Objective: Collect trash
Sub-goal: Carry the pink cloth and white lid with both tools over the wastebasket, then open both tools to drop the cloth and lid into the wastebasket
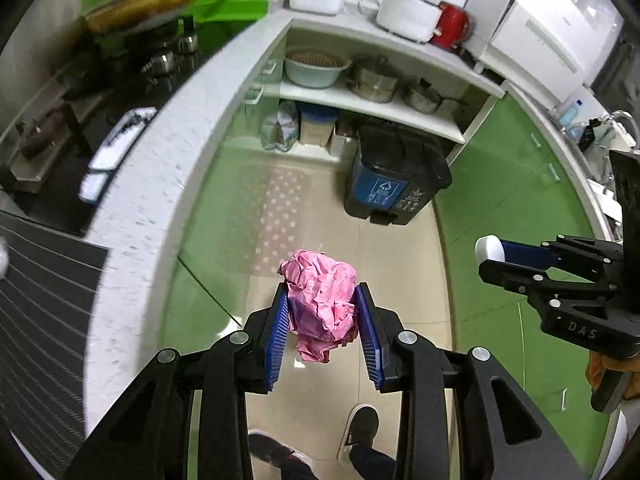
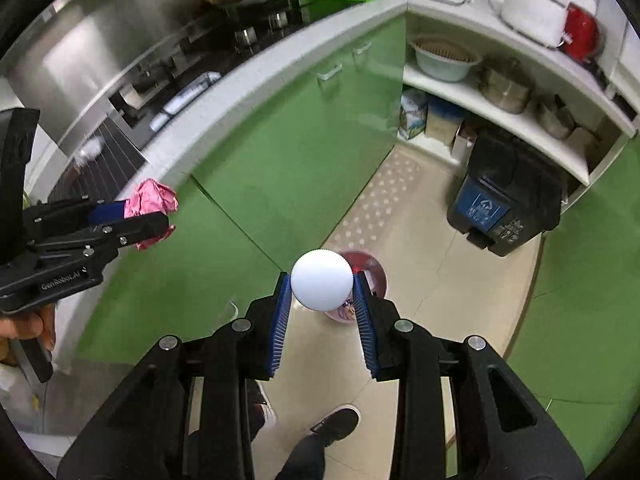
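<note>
Clamped between my left gripper's [image 1: 322, 312] blue pads is a crumpled pink paper wad [image 1: 322, 300], held in the air above the tiled floor [image 1: 400, 264]. My right gripper [image 2: 322, 292] is closed on a white round lid-like piece [image 2: 322, 280]; I can't tell exactly what it is. Below it on the floor stands a reddish cup [image 2: 366, 276] with dark contents I can't make out. Ahead, a dark pedal bin with a blue recycling label [image 1: 394, 176] sits by the open shelves [image 1: 400, 114], lid down, contents hidden. On the upper shelf a pale basin [image 1: 316, 66] holds a brown strainer, beside two lidded steel pots [image 1: 374, 80].
</note>
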`<state>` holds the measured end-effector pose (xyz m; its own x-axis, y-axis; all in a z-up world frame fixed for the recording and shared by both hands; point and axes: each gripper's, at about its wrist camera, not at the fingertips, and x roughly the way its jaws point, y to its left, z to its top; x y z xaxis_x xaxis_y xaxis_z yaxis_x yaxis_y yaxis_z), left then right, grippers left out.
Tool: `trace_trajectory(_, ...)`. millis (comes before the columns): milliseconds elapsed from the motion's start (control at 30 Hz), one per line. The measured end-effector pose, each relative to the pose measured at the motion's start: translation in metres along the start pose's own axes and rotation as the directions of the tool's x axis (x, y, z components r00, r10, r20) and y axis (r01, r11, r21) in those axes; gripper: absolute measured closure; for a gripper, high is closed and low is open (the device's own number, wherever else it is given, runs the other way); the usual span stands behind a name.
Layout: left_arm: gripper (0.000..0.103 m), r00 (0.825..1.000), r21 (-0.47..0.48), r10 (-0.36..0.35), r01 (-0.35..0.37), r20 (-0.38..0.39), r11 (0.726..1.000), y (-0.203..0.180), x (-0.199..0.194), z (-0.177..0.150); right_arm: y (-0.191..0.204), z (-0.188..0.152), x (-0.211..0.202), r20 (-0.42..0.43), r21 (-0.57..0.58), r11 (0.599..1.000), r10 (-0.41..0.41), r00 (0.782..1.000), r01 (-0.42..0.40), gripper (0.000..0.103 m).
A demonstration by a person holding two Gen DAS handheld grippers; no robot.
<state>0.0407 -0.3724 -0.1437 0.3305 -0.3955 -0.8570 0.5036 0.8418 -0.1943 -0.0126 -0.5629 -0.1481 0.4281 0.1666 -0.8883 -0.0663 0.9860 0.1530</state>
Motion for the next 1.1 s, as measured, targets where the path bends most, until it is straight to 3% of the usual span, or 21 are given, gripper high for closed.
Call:
trace_trajectory(433,0.07,0.995,0.06,-0.03,0.036,-0.099,0.998,0.02,0.125,0.0,-0.038,-0.004,0.157,-0.103,0.025,1.0,0.021,0.995,-0.019,0.072)
trace_trajectory(833,0.07,0.99,0.068,-0.05,0.059,-0.131,0.996,0.035,0.194,-0.002,-0.059,-0.008,0.263,-0.152,0.048,0.998,0.044,0.987,-0.037,0.071)
trace_trajectory(867,0.07,0.99,0.07,-0.048,0.058,-0.132,0.996,0.035,0.196,-0.001,-0.061,-0.008,0.269,-0.16,0.047,0.998,0.039,0.986,-0.032,0.061)
trace_trajectory(900,0.07,0.99,0.07,-0.049,0.059,-0.133,0.996,0.035,0.2,0.0,-0.063,-0.007,0.272,-0.159,0.047,0.999,0.034,0.987,-0.027,0.041)
trace_trajectory(967,0.07,0.99,0.073,-0.049,0.06,-0.135,0.996,0.035,0.204,0.001,-0.068,-0.007,0.274,-0.138,0.061,0.998,0.025,0.99,-0.017,0.018)
trace_trajectory(1100,0.07,0.988,0.083,-0.054,0.066,-0.144,0.994,0.031,0.209,0.001,-0.081,-0.008,0.272,-0.138,0.094,0.996,0.005,0.99,0.008,0.01)
